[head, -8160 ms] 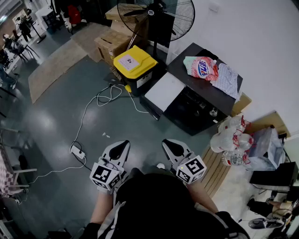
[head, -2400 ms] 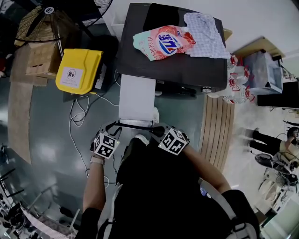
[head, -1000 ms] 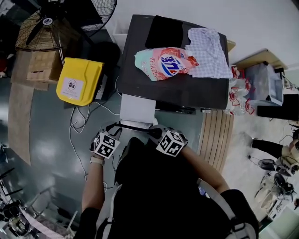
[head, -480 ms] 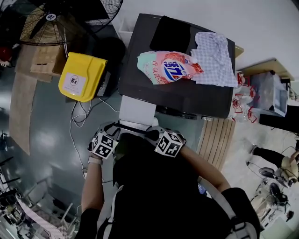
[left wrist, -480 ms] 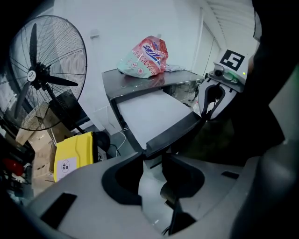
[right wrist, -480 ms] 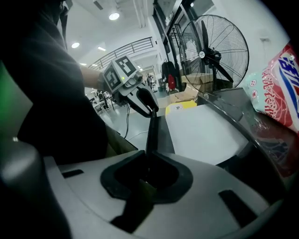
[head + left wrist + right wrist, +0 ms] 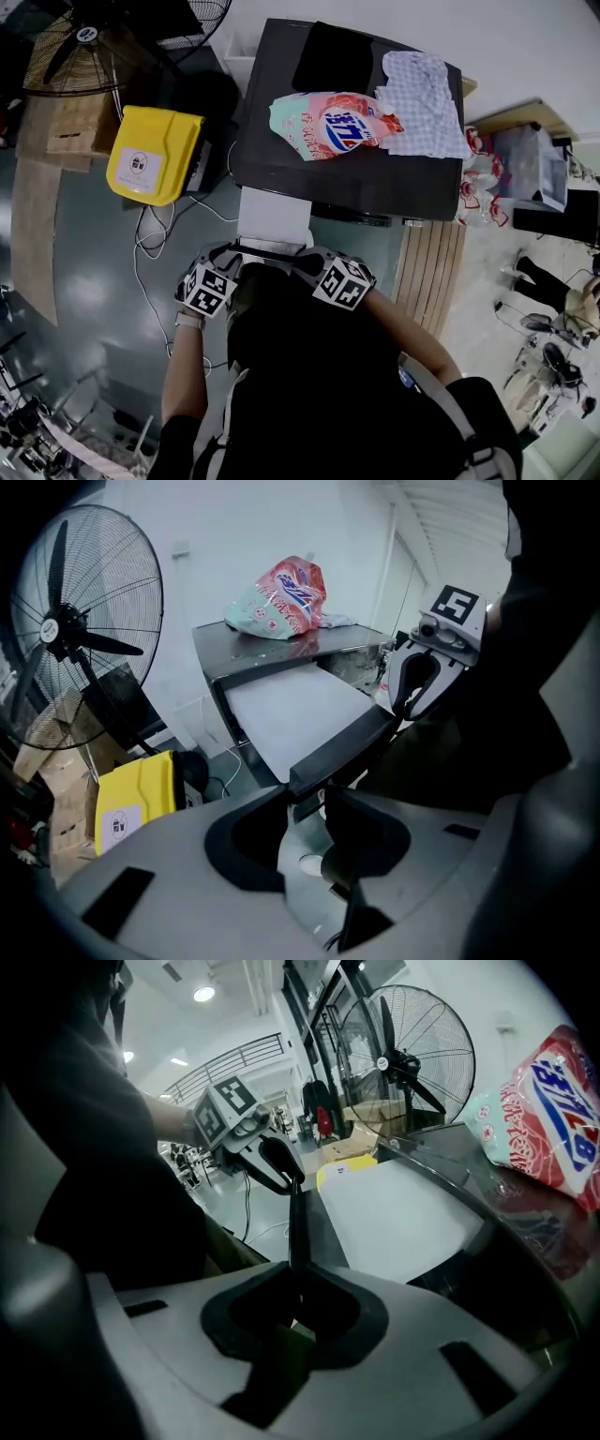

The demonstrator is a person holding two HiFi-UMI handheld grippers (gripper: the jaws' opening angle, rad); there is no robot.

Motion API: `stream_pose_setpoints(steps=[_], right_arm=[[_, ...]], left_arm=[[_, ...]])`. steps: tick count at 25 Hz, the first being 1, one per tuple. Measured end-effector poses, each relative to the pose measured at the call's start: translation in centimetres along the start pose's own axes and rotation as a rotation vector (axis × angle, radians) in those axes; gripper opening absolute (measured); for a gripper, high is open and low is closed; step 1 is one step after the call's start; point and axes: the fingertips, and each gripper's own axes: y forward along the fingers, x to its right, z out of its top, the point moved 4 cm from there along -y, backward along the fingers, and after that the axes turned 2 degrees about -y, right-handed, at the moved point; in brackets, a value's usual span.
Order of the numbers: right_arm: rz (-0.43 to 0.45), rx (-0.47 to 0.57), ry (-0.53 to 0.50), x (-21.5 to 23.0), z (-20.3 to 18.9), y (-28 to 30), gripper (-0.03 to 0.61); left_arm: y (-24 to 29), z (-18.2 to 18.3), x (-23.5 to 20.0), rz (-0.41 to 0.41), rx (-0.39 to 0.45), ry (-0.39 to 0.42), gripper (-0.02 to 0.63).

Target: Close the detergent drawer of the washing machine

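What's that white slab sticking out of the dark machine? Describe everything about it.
It's the detergent drawer, pulled out of the front of the washing machine toward the person. Flat white top, plastic-looking, with a dark front panel. The right gripper is clamped on that panel; its other end sits between the jaws of the left gripper.

Glossy dark washer top (image 7: pixel 361 183), matt wht plastic drawer (image 7: pixel 274 216), shiny film det. bag (image 7: pixel 330 127), woven cloth rag (image 7: pixel 422 94).

A warehouse-like workshop hall: bare painted concrete floor (image 7: pixel 84 272), industrial pedestal fan (image 7: pixel 80 635), stacked cardboard boxes (image 7: pixel 66 127), yellow-lidded storage bin (image 7: pixel 155 155).
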Motion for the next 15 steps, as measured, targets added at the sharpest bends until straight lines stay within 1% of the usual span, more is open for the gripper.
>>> stream_pose_setpoints(steps=[6, 10, 13, 15], right_arm=[[-0.130, -0.020, 0.100, -0.23, 0.13, -0.02, 0.075], [-0.240, -0.025, 0.165, -0.49, 0.06, -0.06, 0.089], [-0.315, -0.034, 0.189, -0.70, -0.05, 0.11, 0.101], [-0.359, -0.047, 0.191, -0.88, -0.06, 0.13, 0.106]], left_arm=[[-0.15, -0.23, -0.34, -0.072, 0.020, 0.058, 0.119], [-0.18, -0.27, -0.47, -0.110, 0.043, 0.114, 0.110], [-0.01, -0.38, -0.44, -0.123, 0.053, 0.161, 0.109], [0.05, -0.51, -0.34, -0.123, 0.058, 0.175, 0.109]])
